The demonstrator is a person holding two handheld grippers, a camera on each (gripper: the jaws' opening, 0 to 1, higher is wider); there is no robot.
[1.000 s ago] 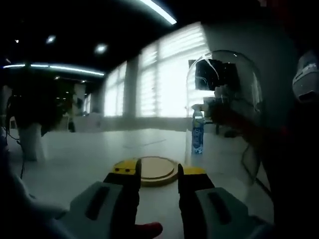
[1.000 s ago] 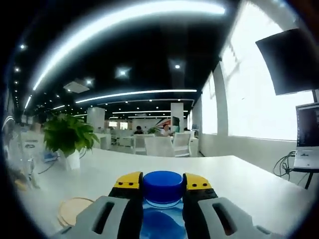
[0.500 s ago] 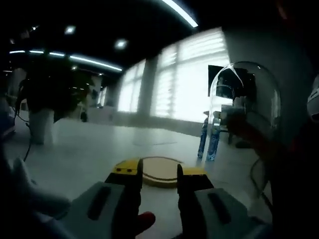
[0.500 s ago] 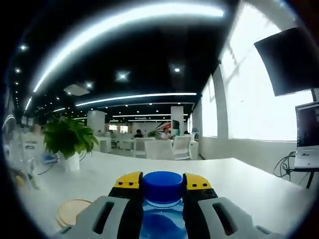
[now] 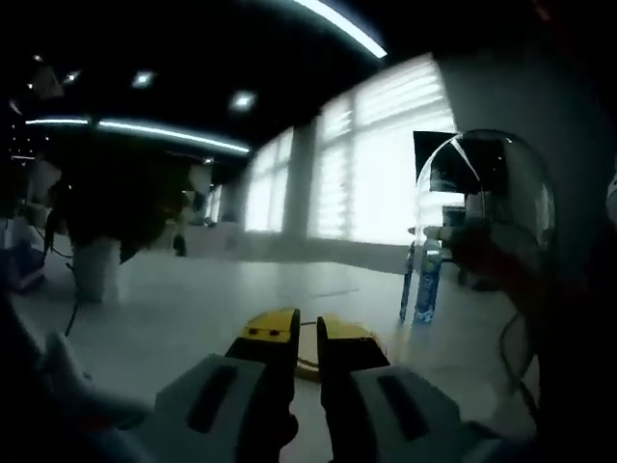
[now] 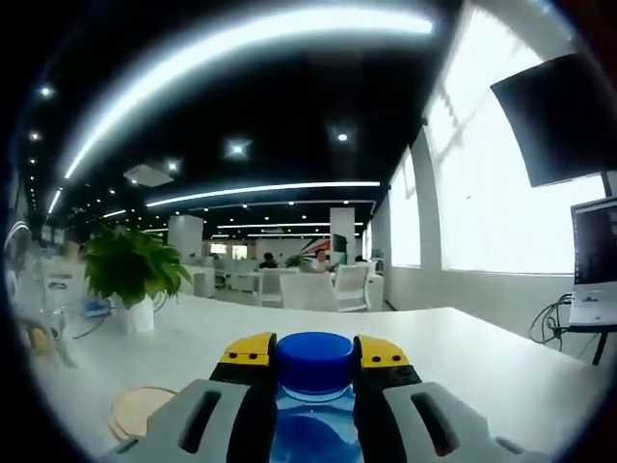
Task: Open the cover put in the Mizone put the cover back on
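White table runs ahead of both grippers. Glass dome cover stands up right of the left gripper, a Mizone bottle seen at or through it. Wooden base lies left of the right gripper. Right jaws clamp the bottle's blue cap. Left jaws nearly together, nothing between.

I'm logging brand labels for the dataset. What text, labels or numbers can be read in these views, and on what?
None can be read.
Bottle under the glass dome: the blue label is too blurred to read.
Bottle cap between the right gripper jaws: plain blue, no print visible.
Laptop screen: too small to read.
Wall monitor: dark, no text.
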